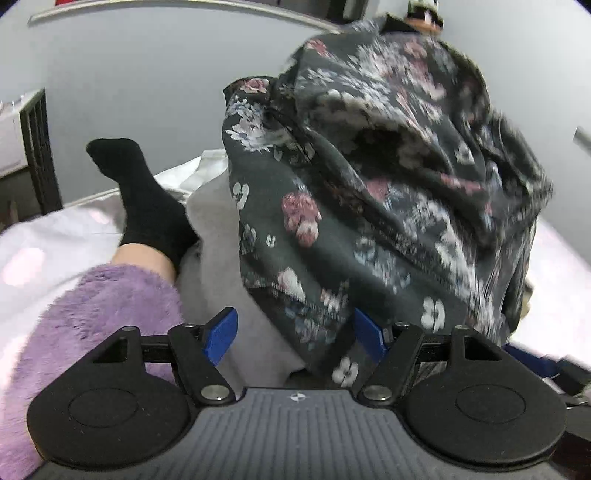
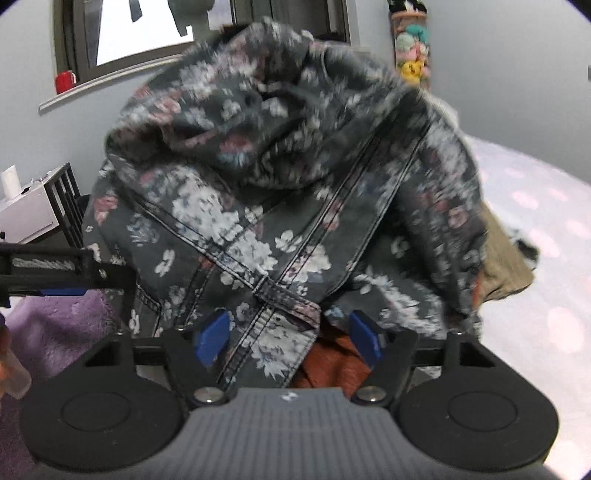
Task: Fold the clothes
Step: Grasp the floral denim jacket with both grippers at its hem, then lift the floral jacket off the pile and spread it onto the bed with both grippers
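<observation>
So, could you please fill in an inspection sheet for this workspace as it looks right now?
Surface: bed with pale sheet, faint pink dots.
Job's things: dark floral garment, bunched in a blurred heap in front of both grippers; seams and hem visible in the right wrist view.
Clutter: rust-orange cloth under the garment; olive cloth at its right; grey cloth.
Grippers: left gripper open, garment fabric between the pads; right gripper open, hem between the pads.
Cables: nothing seen.
Surroundings: person's black sock and purple fleece leg; window; black rack; hanging plush toys.
</observation>
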